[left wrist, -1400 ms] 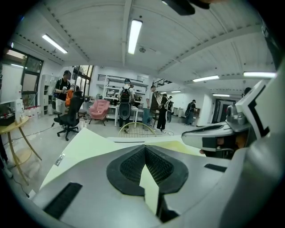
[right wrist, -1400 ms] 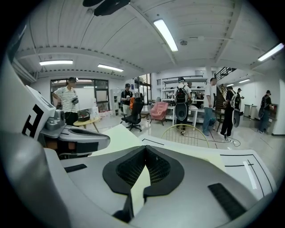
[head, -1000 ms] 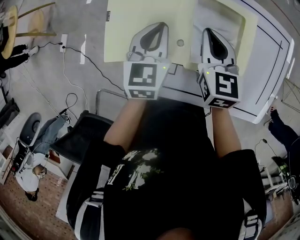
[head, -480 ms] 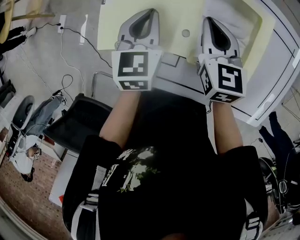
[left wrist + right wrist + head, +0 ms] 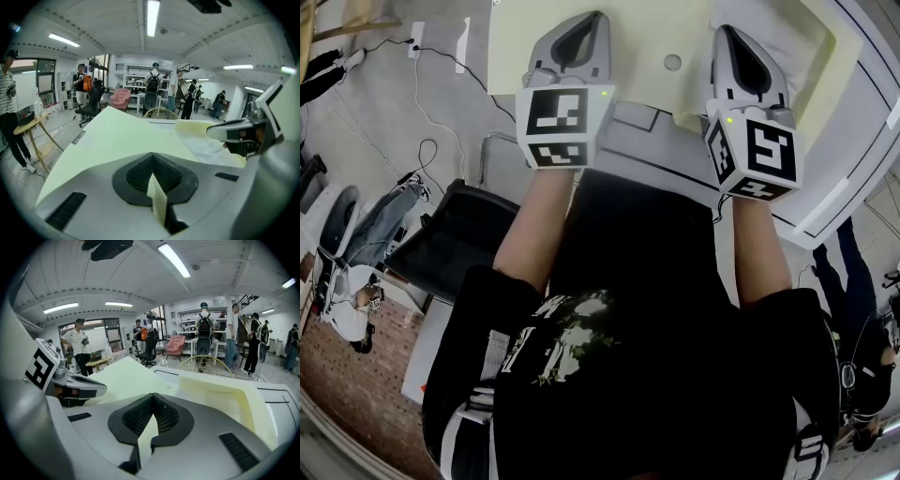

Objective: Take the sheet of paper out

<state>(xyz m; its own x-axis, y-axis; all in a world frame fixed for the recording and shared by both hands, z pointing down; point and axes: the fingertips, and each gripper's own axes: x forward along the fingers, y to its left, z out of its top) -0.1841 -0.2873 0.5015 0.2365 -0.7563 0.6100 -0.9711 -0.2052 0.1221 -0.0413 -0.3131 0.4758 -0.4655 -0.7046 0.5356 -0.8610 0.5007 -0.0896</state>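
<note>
Your left tool and right tool each clamp the pale yellow paper sheet at the white bench; a black office chair stands close at your left.

I hold both forearms forward, side by side, left gripper and right gripper each clamped on the sheet.

no words, numbers or brand names can be read anywhere. the marker cube on the left gripper and the marker cube on the right gripper bear only black-and-white square patterns, no letters. a small label on the pale yellow sheet is too small to read. the shirt print is a blurred pale graphic.
</note>
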